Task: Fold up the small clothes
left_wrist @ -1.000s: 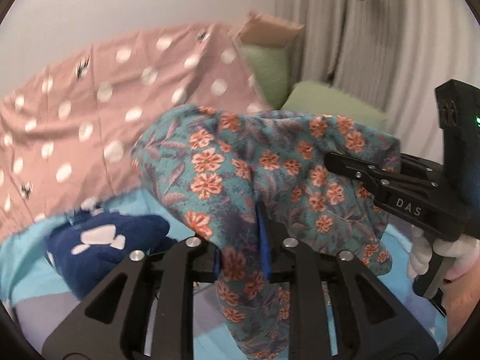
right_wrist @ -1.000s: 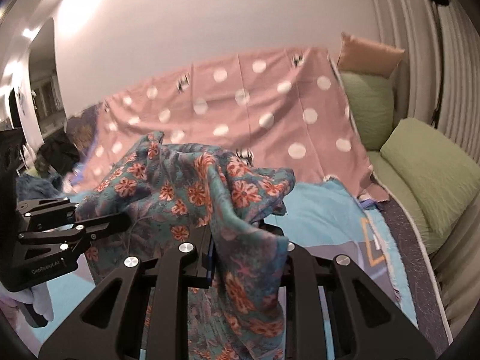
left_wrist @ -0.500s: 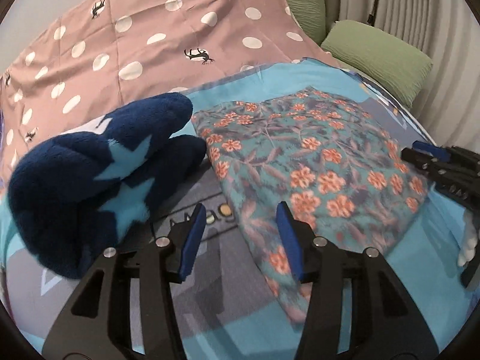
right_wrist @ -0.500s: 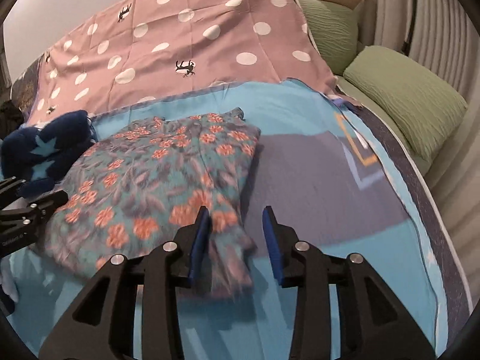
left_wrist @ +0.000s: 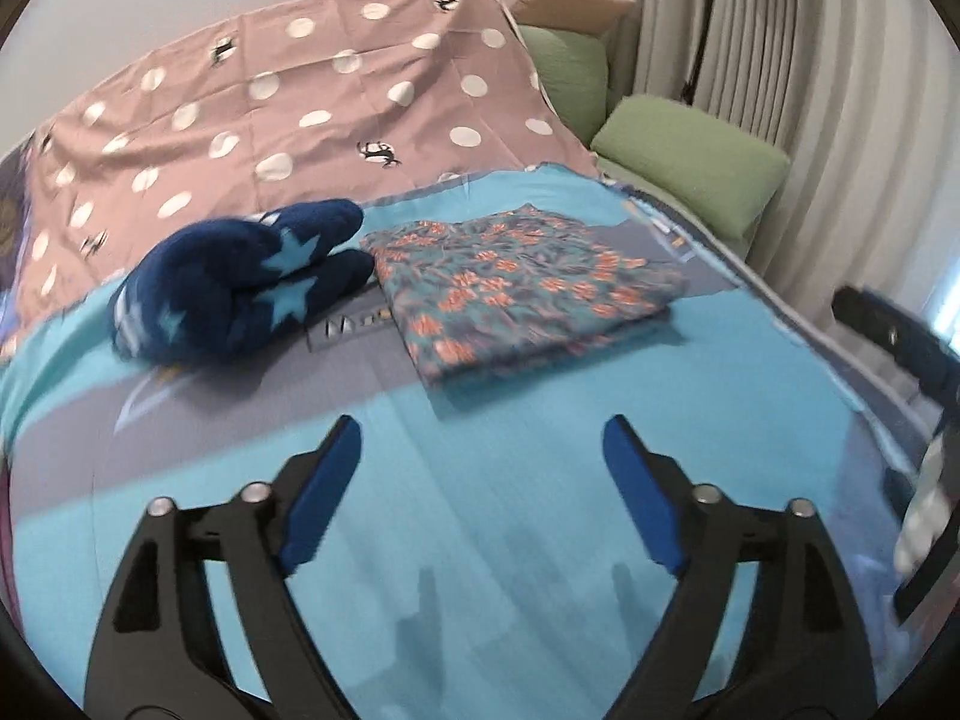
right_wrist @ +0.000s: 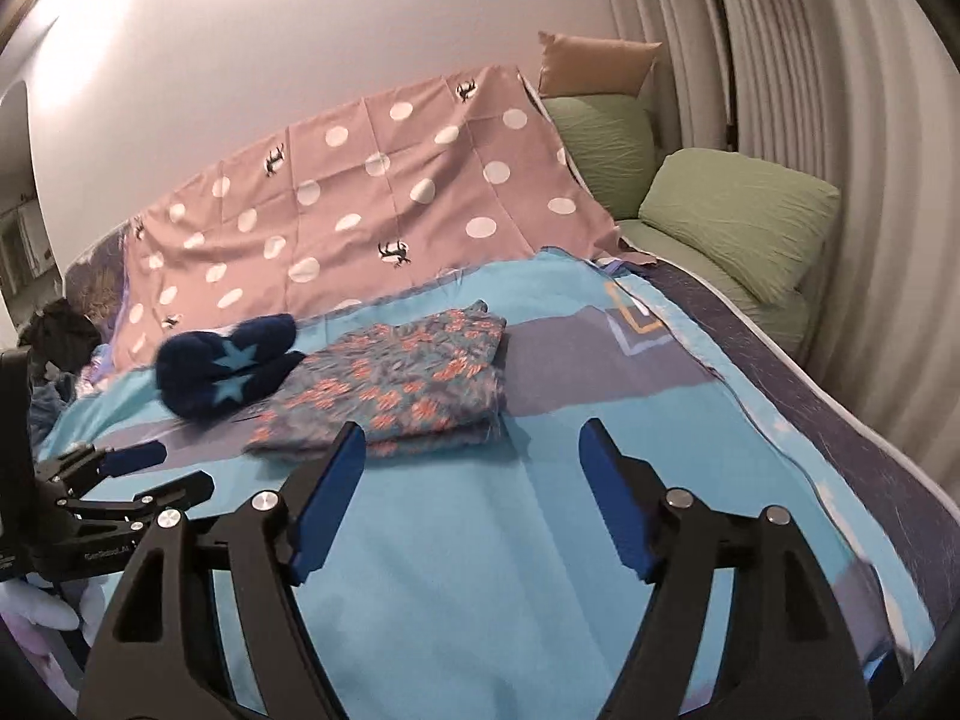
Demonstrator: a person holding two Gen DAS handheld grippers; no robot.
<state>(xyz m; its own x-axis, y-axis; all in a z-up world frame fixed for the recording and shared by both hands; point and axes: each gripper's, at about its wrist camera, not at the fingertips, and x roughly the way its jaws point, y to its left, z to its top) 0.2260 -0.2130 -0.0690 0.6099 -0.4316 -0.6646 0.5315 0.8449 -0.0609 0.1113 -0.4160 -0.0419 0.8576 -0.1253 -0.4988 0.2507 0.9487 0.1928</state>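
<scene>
A: From the left wrist, the left gripper [left_wrist: 480, 456] hangs over bare blue sheet [left_wrist: 480, 540], fingers wide apart, holding nothing. The floral cloth [left_wrist: 522, 288] lies folded flat farther up the bed, well clear of the tips.

B: And that navy star fleece [left_wrist: 240, 282]?

A: Bunched up, its end touching the floral cloth's left edge. That is my worry: if the fleece is the next thing to fold, pulling it away could drag that edge and open the stack.

B: From the right wrist, the right gripper [right_wrist: 474, 450] is spread open too, empty. The cloth [right_wrist: 408, 384] sits just beyond its left finger, the fleece [right_wrist: 222, 372] against its far-left corner.

A: The near edge looks uneven there, layers slightly stepped.

B: So a careless sweep of that finger might catch the top layer and flip it back. The left gripper [right_wrist: 120, 474] is low at the frame's left side, near the fleece; its jaws look apart there.

A: A blind grab from that side may pinch sheet along with fleece and rumple the surface under the folded piece.
</scene>
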